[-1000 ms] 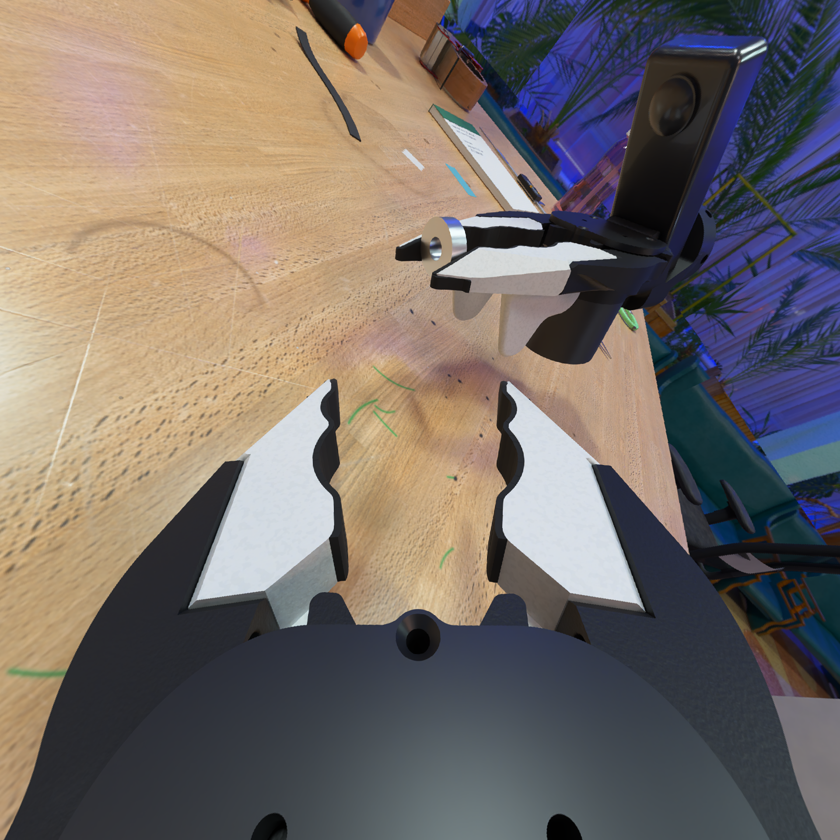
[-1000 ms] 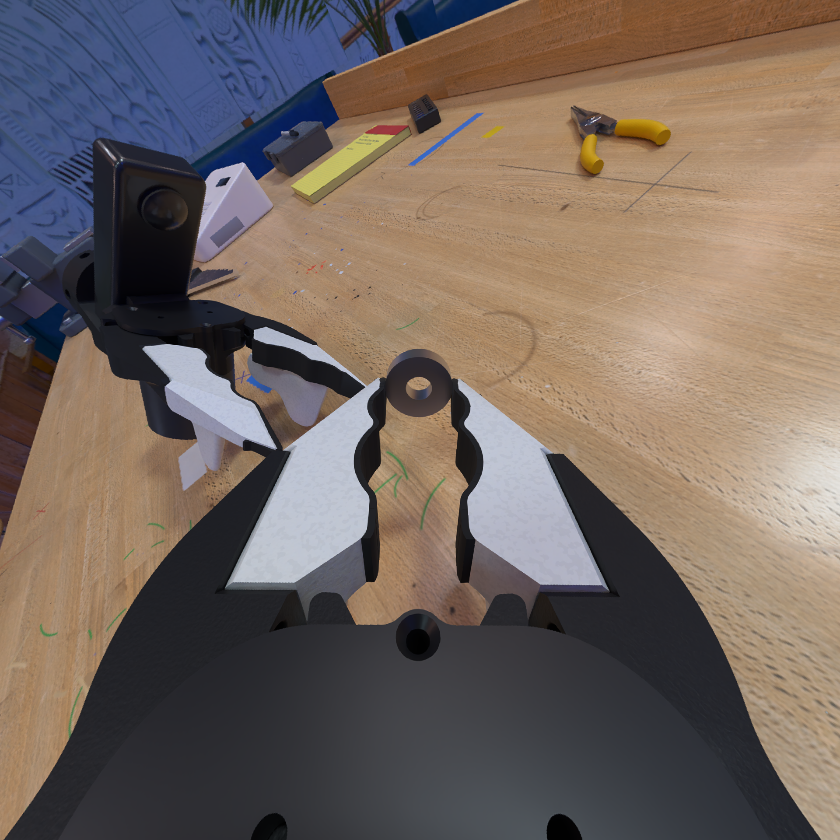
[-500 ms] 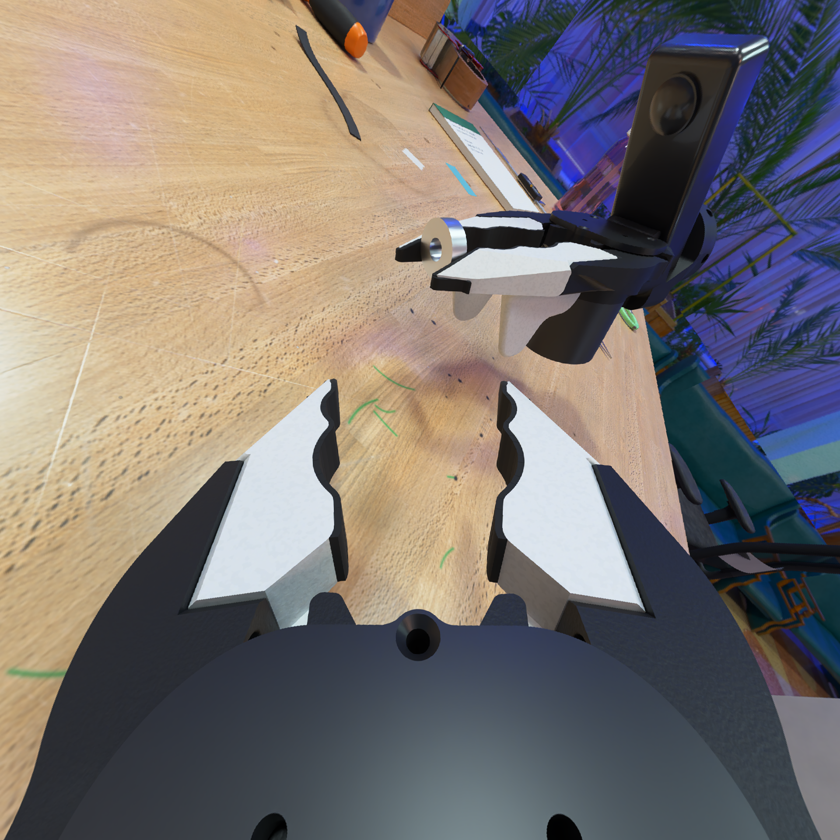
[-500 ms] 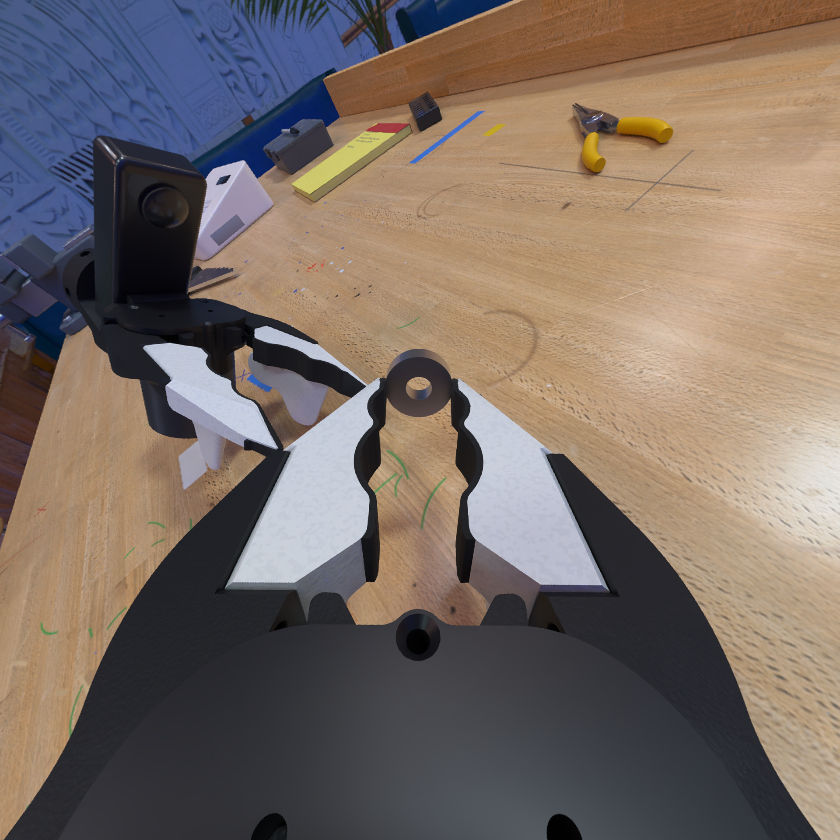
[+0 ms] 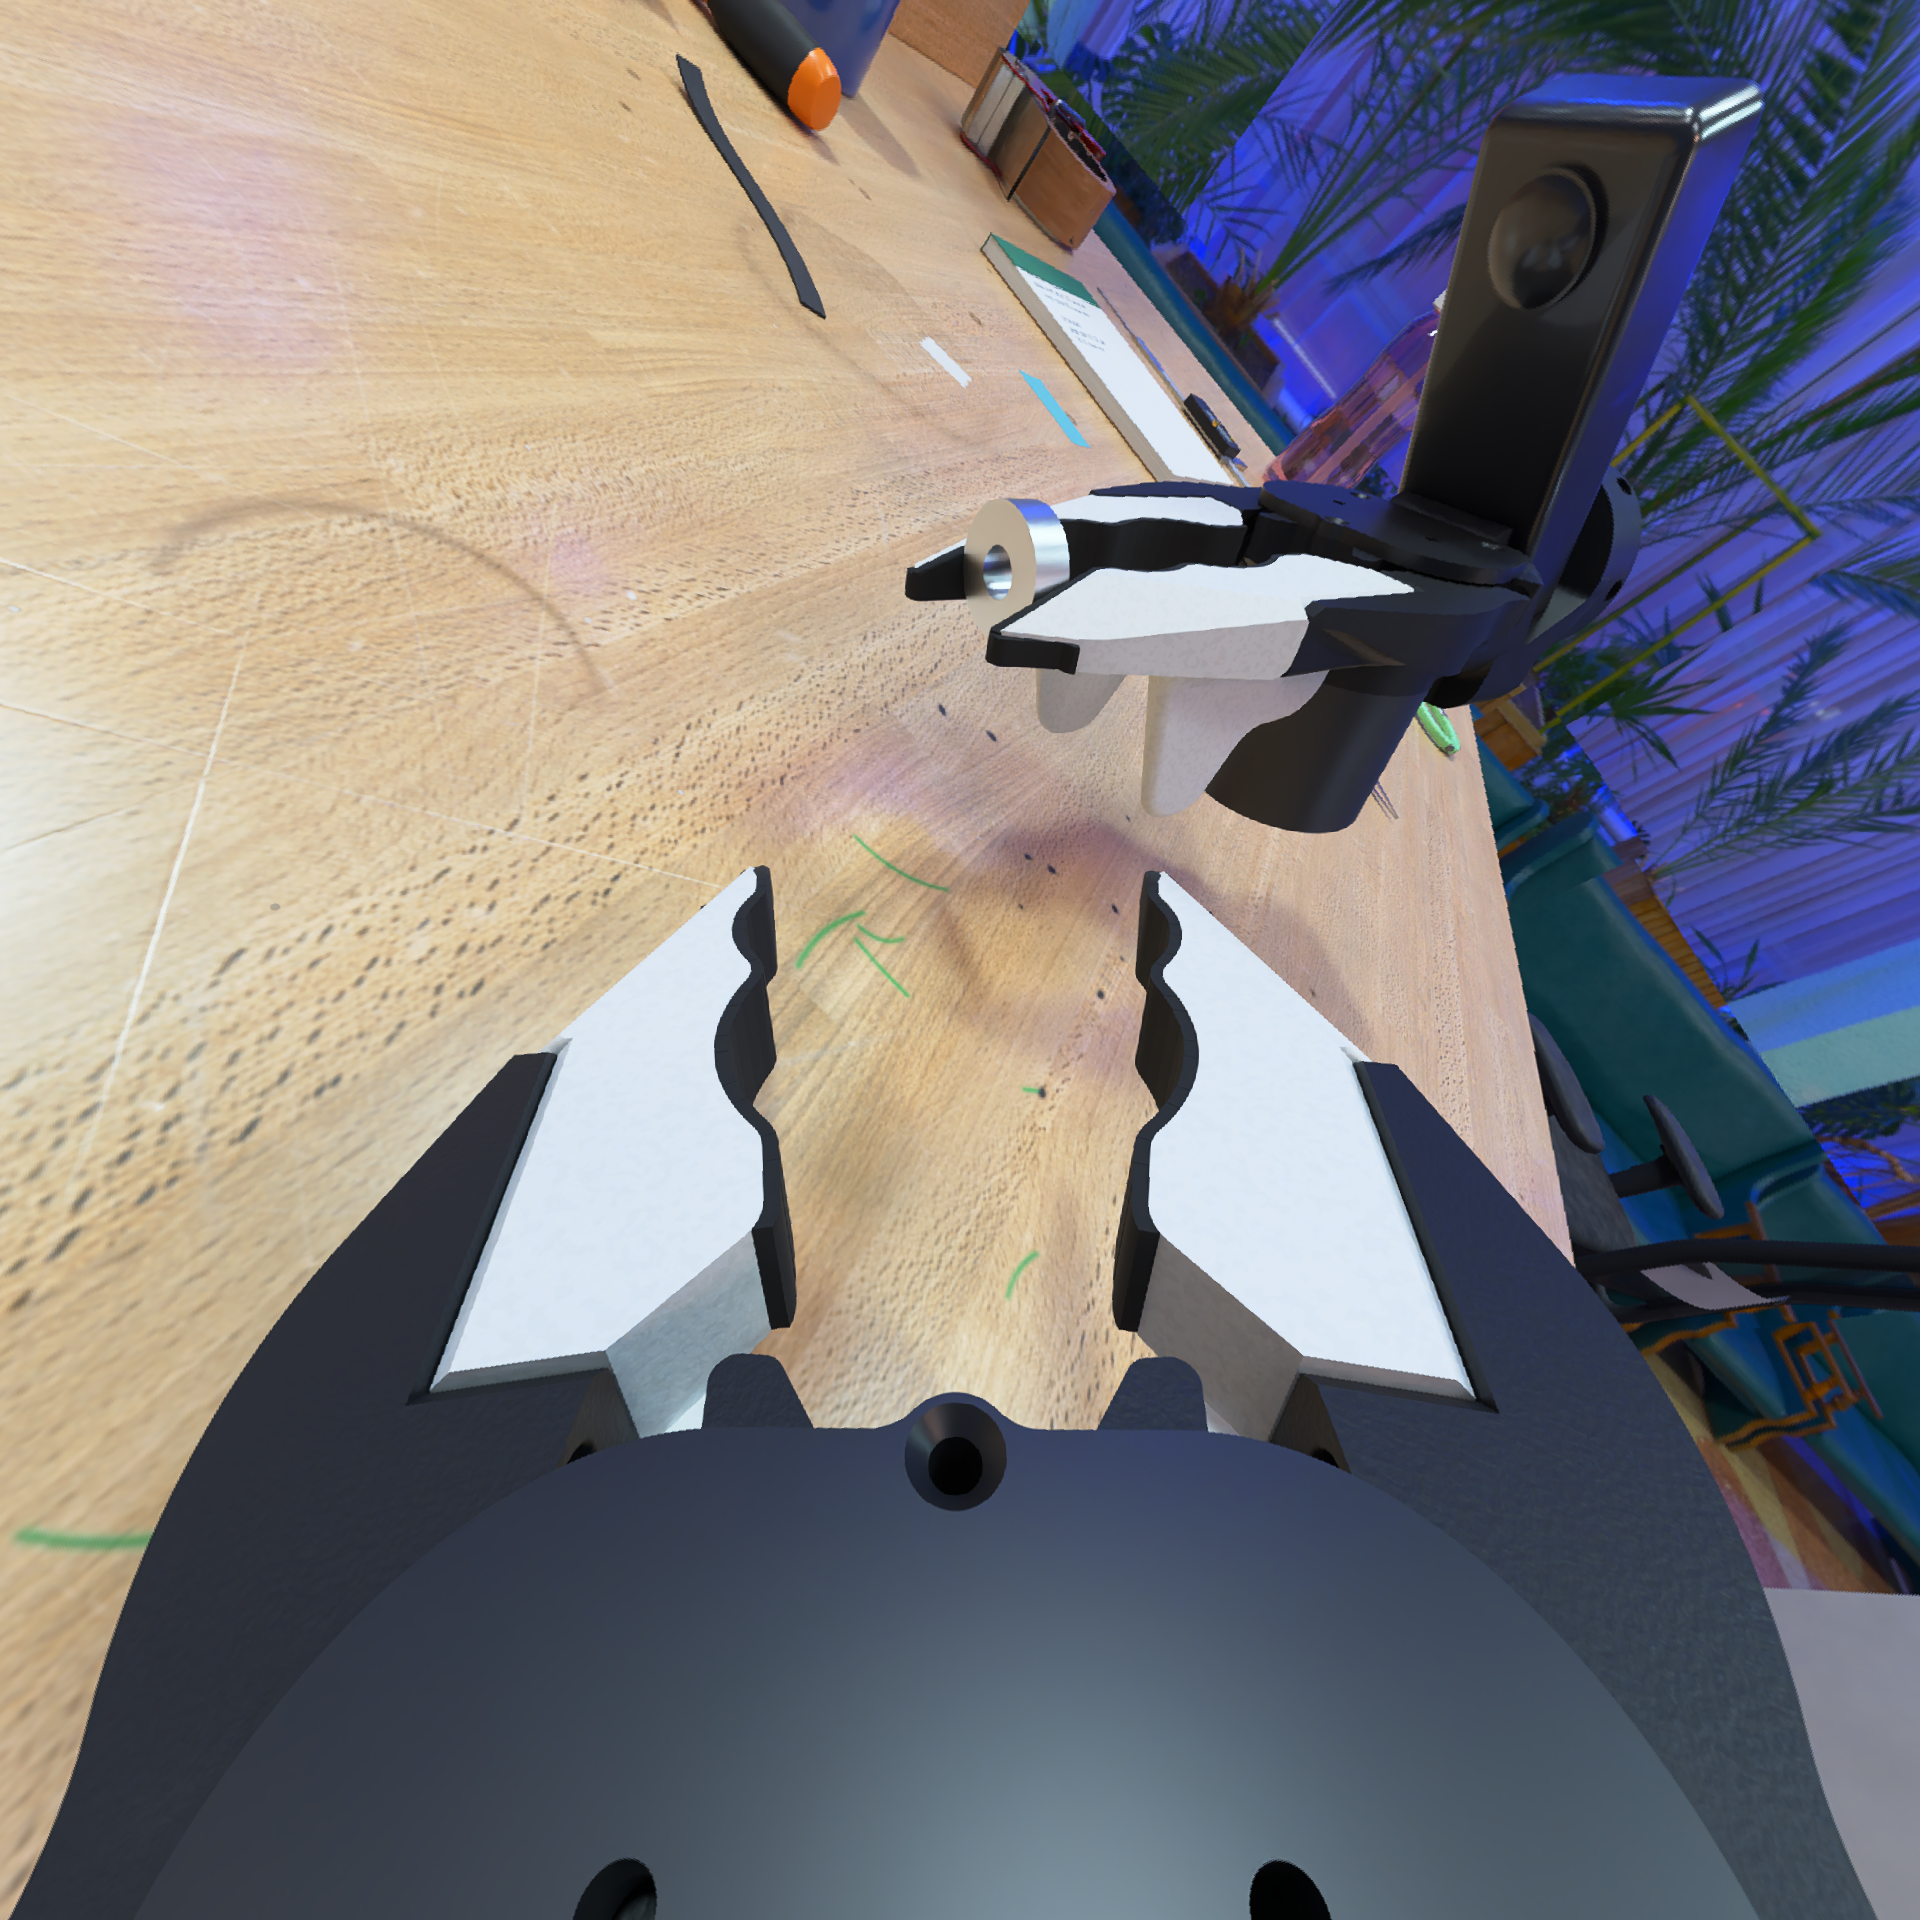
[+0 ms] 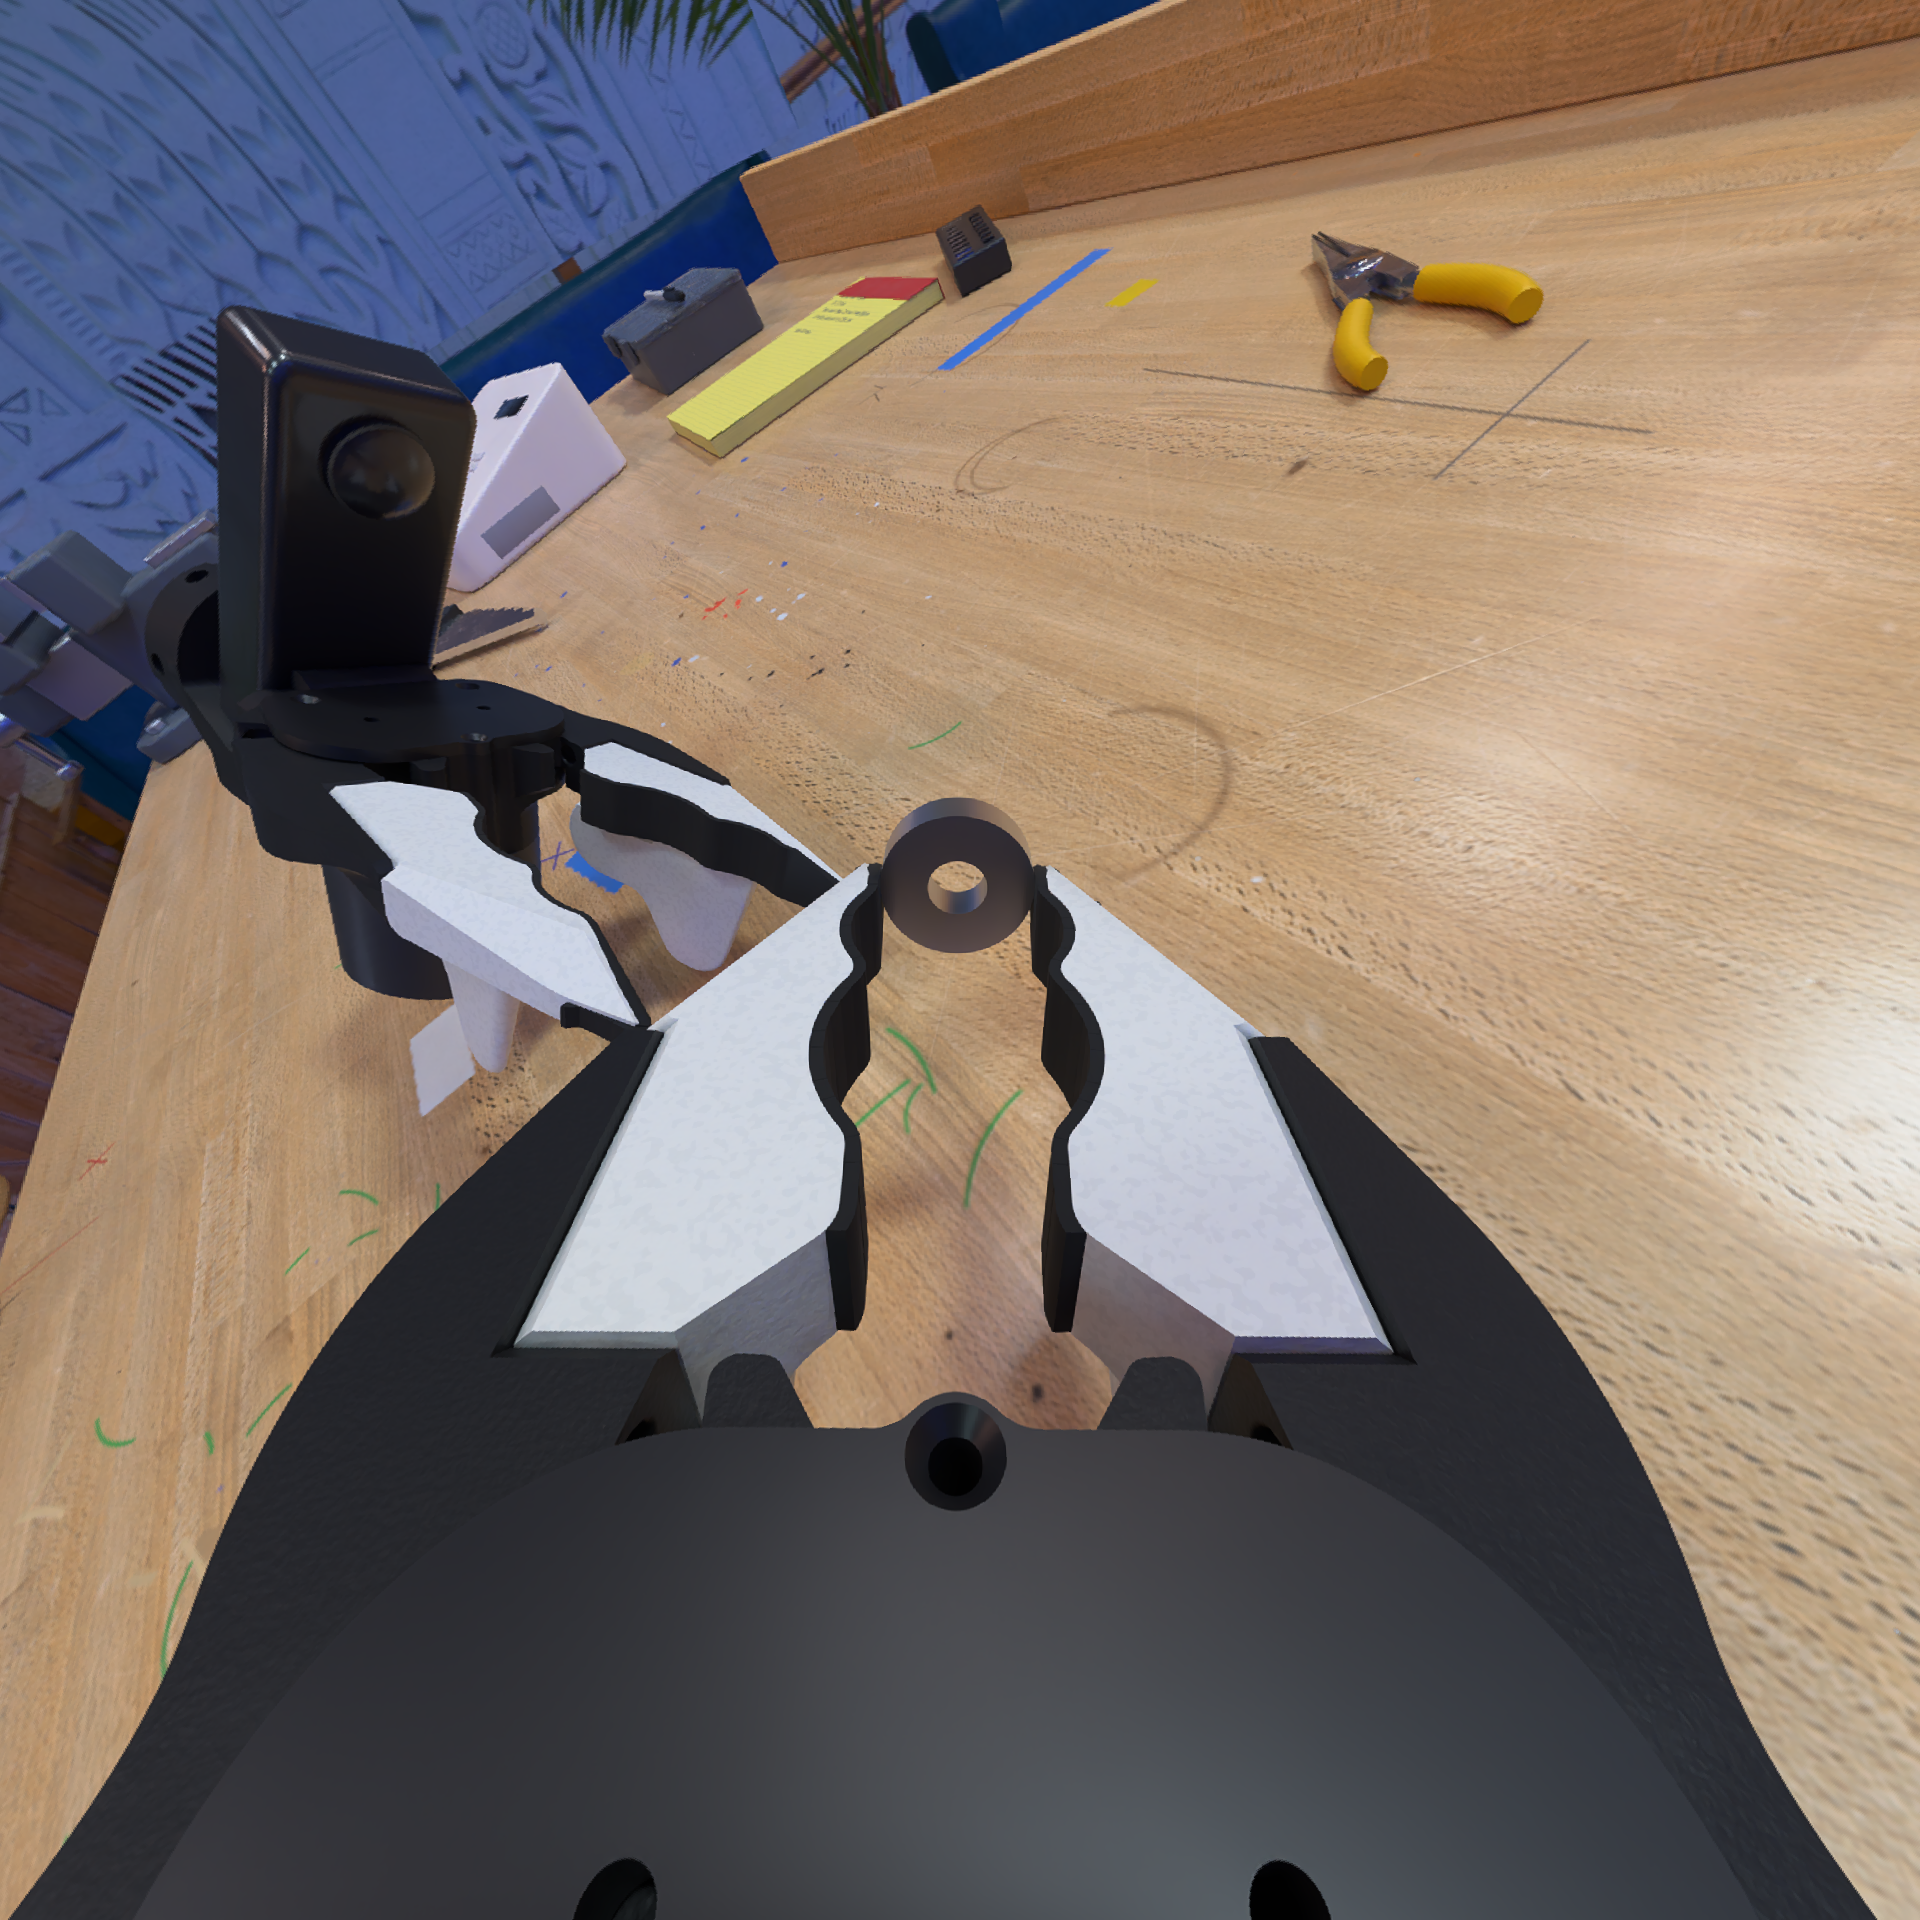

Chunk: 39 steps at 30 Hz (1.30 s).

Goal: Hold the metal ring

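The right gripper is closed on the metal ring, which is clamped by its outer rim between the two fingertips, clear of the wooden workbench below. The ring stands on edge with its flat face and centre hole turned back toward the right wrist camera; behind the tips, the scalloped inner edges of the fingers remain apart. In the left wrist view the same ring appears silver and is seen at the tips of the right gripper, which lies roughly level above the bench with its upright black camera mount behind it. The left gripper has its fingers spread wide with nothing between them; only the bench surface and several thin green marks show through the gap. In the right wrist view the left gripper sits just to the left of the right gripper's fingers, raised off the bench, fingers apart. Objects farther off on the bench include yellow-handled pliers, a yellow notepad with a red top edge, a strip of blue tape, a white wedge-shaped box, a grey box and a small black block. The left wrist view adds a black strip, an orange-tipped marker and a green-edged booklet near the bench's far edge.
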{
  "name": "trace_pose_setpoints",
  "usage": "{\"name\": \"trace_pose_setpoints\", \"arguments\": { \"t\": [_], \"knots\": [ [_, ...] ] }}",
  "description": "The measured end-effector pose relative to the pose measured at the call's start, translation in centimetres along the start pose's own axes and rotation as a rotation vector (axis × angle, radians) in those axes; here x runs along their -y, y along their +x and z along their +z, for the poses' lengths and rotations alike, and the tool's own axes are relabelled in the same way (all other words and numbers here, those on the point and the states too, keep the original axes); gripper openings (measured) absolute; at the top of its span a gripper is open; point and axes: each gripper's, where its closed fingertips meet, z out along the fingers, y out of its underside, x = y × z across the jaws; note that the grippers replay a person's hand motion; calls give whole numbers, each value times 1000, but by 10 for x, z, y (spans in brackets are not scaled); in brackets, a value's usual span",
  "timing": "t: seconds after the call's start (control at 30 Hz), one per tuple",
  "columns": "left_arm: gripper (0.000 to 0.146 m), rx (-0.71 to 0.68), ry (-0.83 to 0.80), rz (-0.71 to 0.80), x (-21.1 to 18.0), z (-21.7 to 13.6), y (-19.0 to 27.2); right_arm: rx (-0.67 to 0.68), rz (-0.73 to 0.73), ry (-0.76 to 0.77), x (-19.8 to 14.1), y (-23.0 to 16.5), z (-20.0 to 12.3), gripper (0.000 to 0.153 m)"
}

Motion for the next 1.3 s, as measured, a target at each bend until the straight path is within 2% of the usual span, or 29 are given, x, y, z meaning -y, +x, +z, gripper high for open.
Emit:
{"name": "trace_pose_setpoints", "arguments": {
  "t": [1.03,1.3],
  "knots": [
    [70,-5,-2,-6,-1,0,0,0,2,-7,-1,1,1,28],
    [49,-38,9,-7,4,-3,-2,-24,0,9,0,2,-3,28]
  ]
}}
